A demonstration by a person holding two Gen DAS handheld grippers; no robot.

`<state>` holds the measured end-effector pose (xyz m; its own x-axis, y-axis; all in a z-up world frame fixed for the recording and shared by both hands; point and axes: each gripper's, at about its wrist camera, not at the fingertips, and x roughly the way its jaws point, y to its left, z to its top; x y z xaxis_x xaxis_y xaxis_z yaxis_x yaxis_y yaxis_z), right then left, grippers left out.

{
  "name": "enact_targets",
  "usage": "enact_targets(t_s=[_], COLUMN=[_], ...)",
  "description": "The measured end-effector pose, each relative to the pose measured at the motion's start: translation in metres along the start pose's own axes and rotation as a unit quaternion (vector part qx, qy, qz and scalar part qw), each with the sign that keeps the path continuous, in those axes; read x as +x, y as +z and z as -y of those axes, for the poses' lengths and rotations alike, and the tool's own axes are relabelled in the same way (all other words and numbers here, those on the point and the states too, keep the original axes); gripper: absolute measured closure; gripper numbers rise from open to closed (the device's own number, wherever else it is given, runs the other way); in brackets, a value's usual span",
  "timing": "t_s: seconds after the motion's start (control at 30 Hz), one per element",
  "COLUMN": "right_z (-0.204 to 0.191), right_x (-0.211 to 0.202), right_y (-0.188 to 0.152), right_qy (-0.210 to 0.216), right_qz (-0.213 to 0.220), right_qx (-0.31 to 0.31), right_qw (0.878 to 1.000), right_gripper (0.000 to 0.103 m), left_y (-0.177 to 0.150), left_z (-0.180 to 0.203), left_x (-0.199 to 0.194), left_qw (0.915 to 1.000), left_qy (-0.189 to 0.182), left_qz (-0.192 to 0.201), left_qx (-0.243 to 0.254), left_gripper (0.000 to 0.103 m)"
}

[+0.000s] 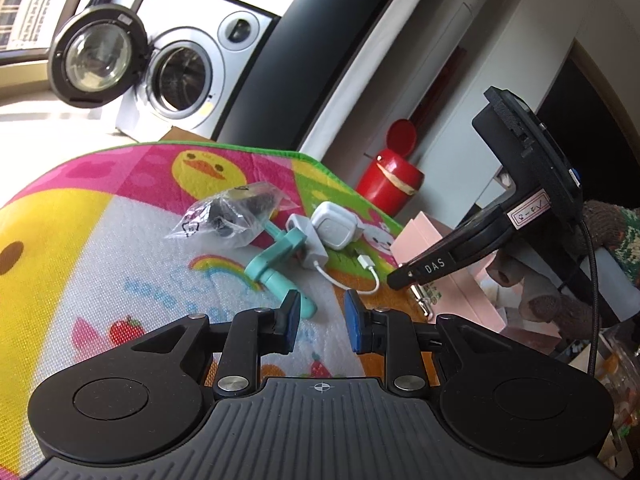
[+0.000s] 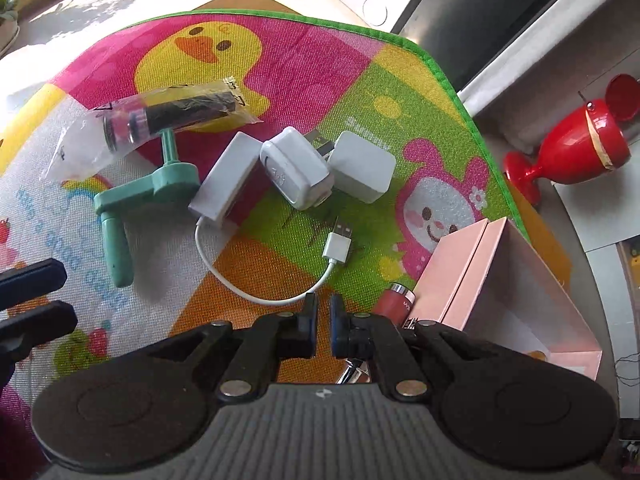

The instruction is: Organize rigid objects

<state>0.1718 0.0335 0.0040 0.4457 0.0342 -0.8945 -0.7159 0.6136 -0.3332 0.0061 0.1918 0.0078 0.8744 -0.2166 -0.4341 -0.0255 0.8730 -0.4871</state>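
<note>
On the colourful play mat (image 2: 304,60) lie a teal plastic handle (image 2: 132,200), a black cylinder in a clear bag (image 2: 160,120), three white chargers (image 2: 296,172) and a white USB cable (image 2: 336,248). A red cylindrical item (image 2: 394,300) lies beside an open pink box (image 2: 500,280). My right gripper (image 2: 323,320) is nearly shut and empty, just above the cable's loop. My left gripper (image 1: 322,322) is open and empty, close to the teal handle (image 1: 276,268). The right gripper's finger (image 1: 432,268) reaches in over the pink box (image 1: 424,236).
A red goblet-shaped container (image 2: 572,152) with an open lid stands off the mat at right. A washing machine (image 1: 184,76) with its door open stands behind the mat. The left gripper's fingers (image 2: 32,280) show at the right wrist view's left edge.
</note>
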Motion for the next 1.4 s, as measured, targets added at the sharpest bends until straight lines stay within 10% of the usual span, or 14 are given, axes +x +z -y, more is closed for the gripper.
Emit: enact_targets(t_s=[0.27,0.53,0.73,0.83,1.13,1.4], right_z=[0.025,0.009,0.014,0.021,0.017,0.023], right_x=[0.034,-0.005,-0.081,-0.099,-0.073,-0.051], right_y=[0.026,-0.038,-0.119,-0.161,-0.242,-0.250], right_qy=[-0.071,0.118,0.113,0.079,0.045,0.096], right_qz=[0.002,-0.019,0.129,0.188,0.214,0.236], right_qx=[0.049,0.079,0.073,0.083,0.138,0.168], right_qw=[0.996,0.990,0.982,0.975,0.966,0.952], right_gripper=[0.094,0.094,0.090,0.057,0.049,0.049], left_y=[0.000,-0.011,-0.001,0.018,0.056,0.029], left_z=[0.015,0.039,0.068,0.083,0.100,0.100], left_x=[-0.001,0.009,0.027,0.055,0.189,0.160], left_qw=[0.9990,0.9927,0.9897,0.9878,0.9801,0.9667], left_qy=[0.027,0.018,-0.006,-0.026,0.025,-0.041], left_qz=[-0.028,-0.087,-0.104,-0.116,-0.170,-0.199], left_qx=[0.020,0.081,0.099,0.100,0.100,0.156], left_gripper=[0.076,0.076,0.076,0.076,0.081,0.083])
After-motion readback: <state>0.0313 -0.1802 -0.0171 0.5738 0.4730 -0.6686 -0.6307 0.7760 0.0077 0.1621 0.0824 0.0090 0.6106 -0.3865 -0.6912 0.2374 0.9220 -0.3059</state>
